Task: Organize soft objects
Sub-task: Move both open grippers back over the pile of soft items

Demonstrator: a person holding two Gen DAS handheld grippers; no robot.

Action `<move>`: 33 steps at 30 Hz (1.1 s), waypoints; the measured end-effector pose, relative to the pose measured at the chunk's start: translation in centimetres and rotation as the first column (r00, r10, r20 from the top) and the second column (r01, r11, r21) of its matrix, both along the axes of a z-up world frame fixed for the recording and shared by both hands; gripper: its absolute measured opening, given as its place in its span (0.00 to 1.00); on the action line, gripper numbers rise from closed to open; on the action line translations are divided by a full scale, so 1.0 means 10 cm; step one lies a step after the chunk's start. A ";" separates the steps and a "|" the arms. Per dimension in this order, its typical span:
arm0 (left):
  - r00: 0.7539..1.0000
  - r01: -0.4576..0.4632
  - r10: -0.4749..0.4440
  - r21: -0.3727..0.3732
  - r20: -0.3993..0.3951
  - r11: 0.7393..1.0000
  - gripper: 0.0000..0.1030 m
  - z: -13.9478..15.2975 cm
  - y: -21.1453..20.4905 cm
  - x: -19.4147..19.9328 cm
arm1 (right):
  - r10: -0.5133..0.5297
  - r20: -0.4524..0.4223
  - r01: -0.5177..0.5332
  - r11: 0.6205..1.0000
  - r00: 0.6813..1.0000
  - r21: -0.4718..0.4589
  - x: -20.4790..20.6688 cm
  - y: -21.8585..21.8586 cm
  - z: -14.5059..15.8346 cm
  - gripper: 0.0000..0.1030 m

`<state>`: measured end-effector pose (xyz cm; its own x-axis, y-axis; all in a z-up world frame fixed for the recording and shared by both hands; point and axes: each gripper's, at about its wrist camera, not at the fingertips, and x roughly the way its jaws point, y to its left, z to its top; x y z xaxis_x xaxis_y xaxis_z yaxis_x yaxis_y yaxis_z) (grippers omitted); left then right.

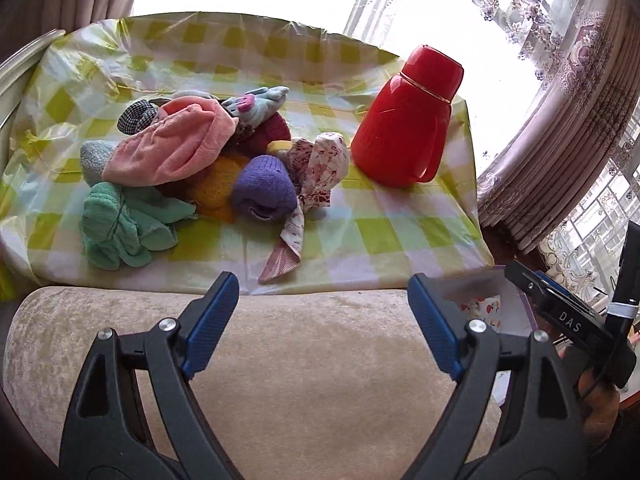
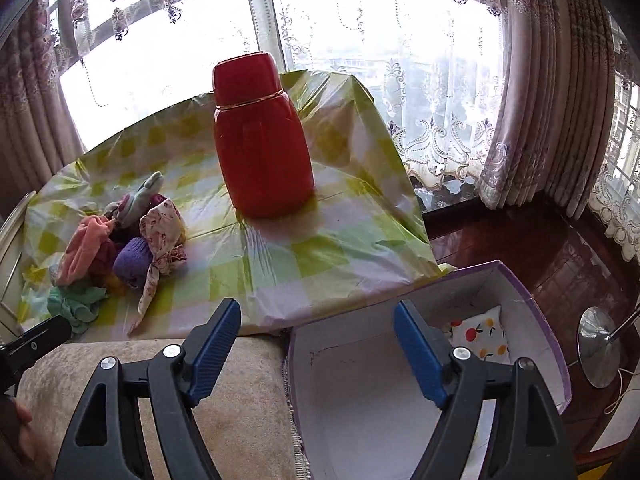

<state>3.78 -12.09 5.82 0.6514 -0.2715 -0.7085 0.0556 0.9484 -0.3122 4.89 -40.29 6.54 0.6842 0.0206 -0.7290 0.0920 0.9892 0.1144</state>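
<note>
A heap of soft things lies on the checked tablecloth [image 1: 360,232]: a pink cloth [image 1: 172,148], a green cloth [image 1: 120,228], a purple knitted ball [image 1: 264,188], a floral cloth [image 1: 320,164] and a pale sock [image 1: 256,104]. My left gripper [image 1: 322,300] stands open over the beige sofa arm [image 1: 296,360], short of the heap, nothing between its fingers. My right gripper [image 2: 318,328] is open too, above the rim of a purple-edged box [image 2: 360,392]. A fruit-print pouch [image 2: 480,340] lies inside the box. The heap [image 2: 120,248] shows at the left in the right wrist view.
A tall red flask [image 1: 404,120] stands on the table right of the heap, also the red flask [image 2: 260,140] in the right wrist view. Curtains and windows lie behind. A lamp base [image 2: 600,344] sits on the dark wooden floor at the right.
</note>
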 end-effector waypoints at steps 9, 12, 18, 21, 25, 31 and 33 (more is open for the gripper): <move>0.977 -0.212 0.211 -0.048 -0.041 0.976 0.83 -0.21 0.88 0.02 | 0.175 -0.054 -0.172 0.984 0.983 0.052 0.35 0.69 -0.14 0.77; 0.966 -0.255 0.252 -0.063 -0.050 0.965 0.81 -0.26 1.07 0.04 | 0.223 -0.078 -0.220 0.974 0.972 0.047 0.46 0.89 -0.18 0.77; 0.953 -0.298 0.291 -0.077 -0.082 0.952 0.80 -0.37 1.30 0.15 | 0.316 -0.119 -0.316 0.948 0.941 0.020 0.70 1.30 -0.28 0.77; 0.944 -0.322 0.313 -0.086 -0.106 0.943 0.80 -0.43 1.39 0.20 | 0.347 -0.125 -0.348 0.938 0.930 0.014 0.84 1.46 -0.32 0.77; 0.930 -0.356 0.345 -0.088 -0.126 0.930 0.80 -0.49 1.53 0.31 | 0.370 -0.142 -0.368 0.929 0.918 0.037 1.04 1.63 -0.39 0.77; 0.922 -0.368 0.354 -0.075 -0.155 0.927 0.80 -0.58 1.63 0.50 | 0.412 -0.146 -0.414 0.910 0.899 0.016 1.25 1.95 -0.46 0.77; 0.920 -0.371 0.353 -0.086 -0.171 0.925 0.80 -0.63 1.66 0.56 | 0.422 -0.147 -0.427 0.904 0.895 -0.005 1.30 2.07 -0.48 0.77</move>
<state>9.34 4.51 -0.48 0.6089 -0.1221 -0.7838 -0.3404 0.8523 -0.3972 17.93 -19.63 1.76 0.5084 0.2584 -0.8215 -0.3253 0.9409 0.0946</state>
